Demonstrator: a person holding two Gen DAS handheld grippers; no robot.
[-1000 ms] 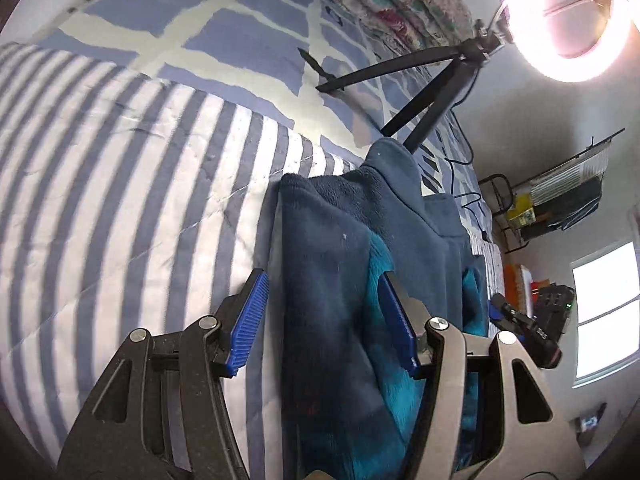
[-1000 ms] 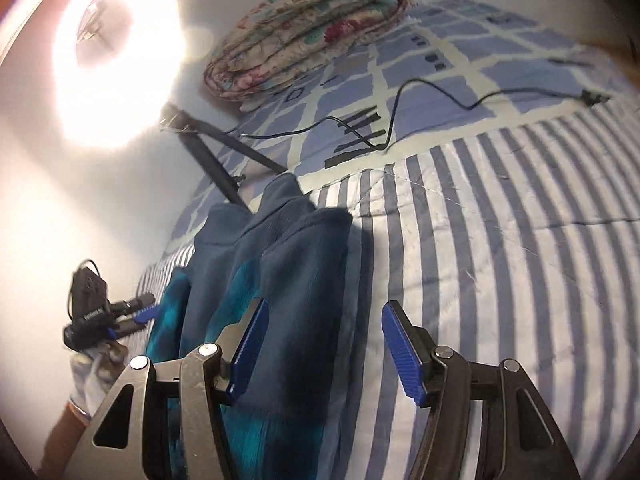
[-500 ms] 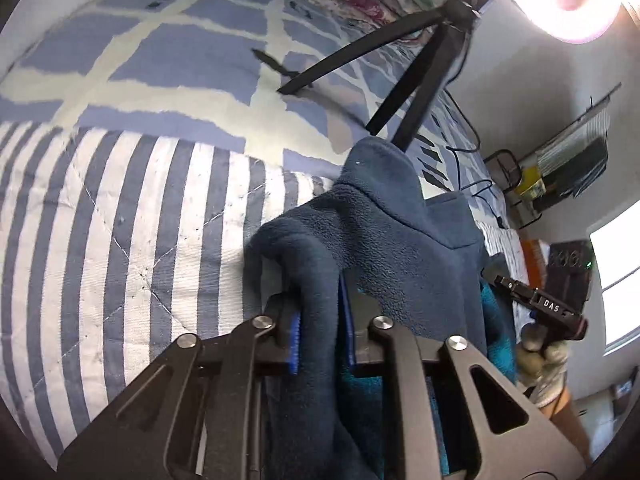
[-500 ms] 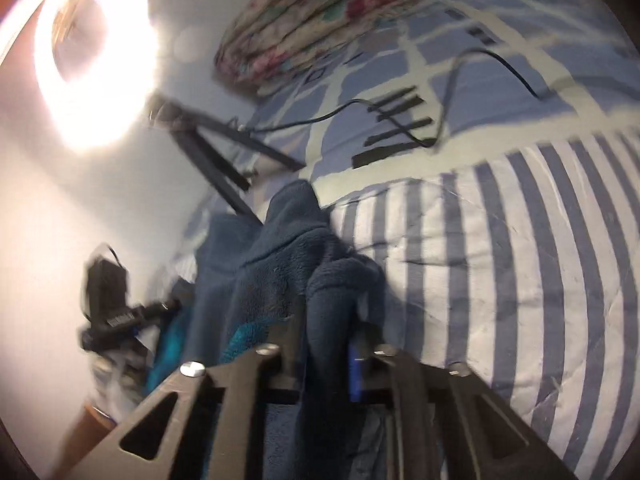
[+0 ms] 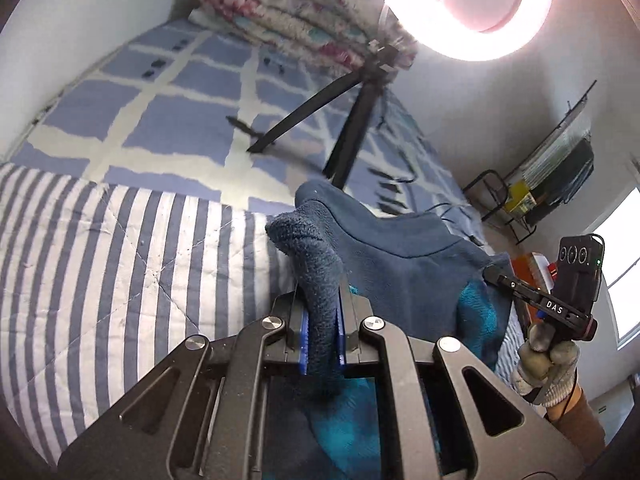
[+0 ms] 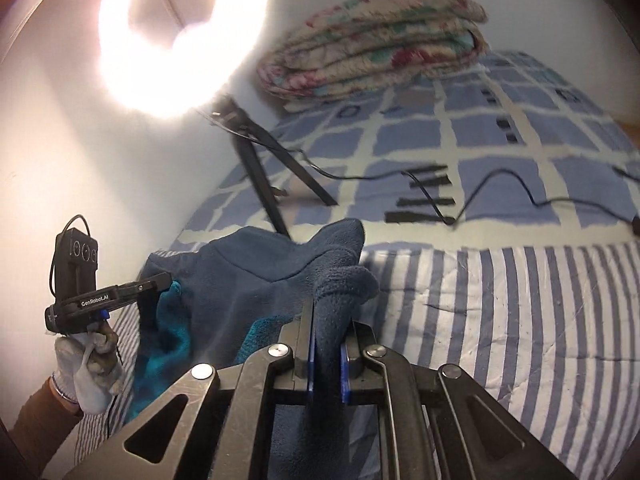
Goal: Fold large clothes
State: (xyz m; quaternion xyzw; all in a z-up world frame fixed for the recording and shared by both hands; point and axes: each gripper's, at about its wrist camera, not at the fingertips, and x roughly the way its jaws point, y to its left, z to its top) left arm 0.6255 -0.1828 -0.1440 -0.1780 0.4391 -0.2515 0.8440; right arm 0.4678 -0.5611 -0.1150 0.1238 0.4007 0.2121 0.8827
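With both of my tongs clamped tight, I hold the dark blue fleece garment (image 5: 404, 264) by two bunched folds of its cloth. My left gripper (image 5: 322, 340) has its blue pads (image 5: 303, 336) pressed hard against a thick roll of the fleece, which sticks up between the jaws and curls over above them. My right gripper (image 6: 326, 364) does the same on its side: the jaws stand narrow, and a wad of the same fleece bulges up out of them.

Between my two grips the garment hangs in a slack span, raised off the striped quilt (image 5: 120, 264), with its teal lining (image 5: 478, 312) showing along the lower edge. Its far end comes to a point near the foot of the black tripod (image 5: 352, 132).

From the left camera I see my right hand (image 5: 546, 360) in a pale glove, gripping the handle of its tongs at the right edge. From the right camera I see my gloved left hand (image 6: 90, 364) at the left edge, holding its own.

Beyond the quilt lies a blue checked bedspread (image 6: 500, 148) with a black cable (image 6: 504, 178) trailing across it. A folded floral blanket (image 6: 372, 40) sits against the wall. Atop the tripod glows a ring light (image 5: 464, 4), very bright.
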